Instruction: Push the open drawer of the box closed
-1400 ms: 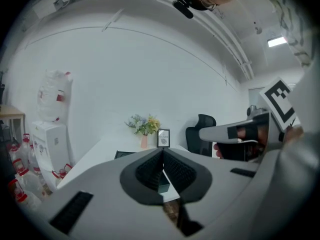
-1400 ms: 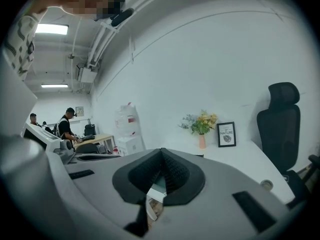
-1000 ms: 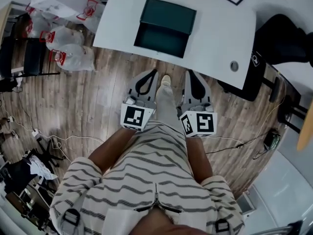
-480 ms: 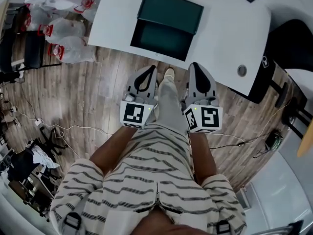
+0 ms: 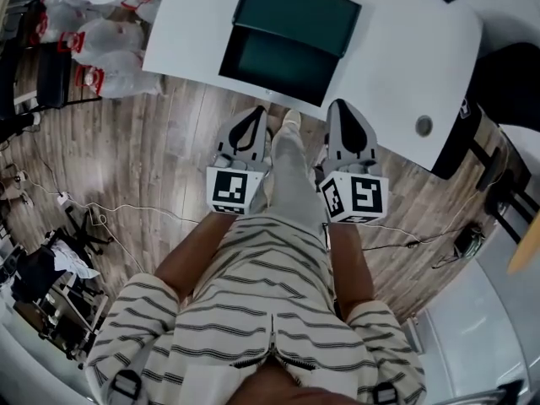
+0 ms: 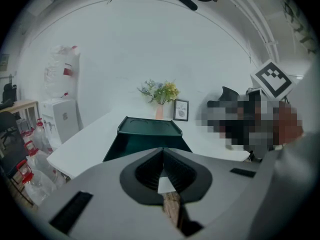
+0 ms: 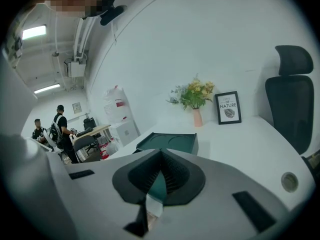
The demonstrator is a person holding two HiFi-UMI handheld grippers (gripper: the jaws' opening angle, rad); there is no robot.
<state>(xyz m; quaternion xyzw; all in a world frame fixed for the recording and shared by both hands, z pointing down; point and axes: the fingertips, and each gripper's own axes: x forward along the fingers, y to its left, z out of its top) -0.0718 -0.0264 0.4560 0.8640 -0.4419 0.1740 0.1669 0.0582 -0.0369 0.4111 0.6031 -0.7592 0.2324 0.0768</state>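
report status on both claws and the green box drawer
Both shut and empty: left claw, right claw. Open drawer of dark green rectangular box untouched, claws short of it. Nothing blocking it on white table.

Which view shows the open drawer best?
Head view: it looks down into the drawer, pulled out of the box toward the table edge. Left gripper view shows it foreshortened, its front behind the left gripper. Right gripper view shows mainly the box top; the drawer is mostly hidden.
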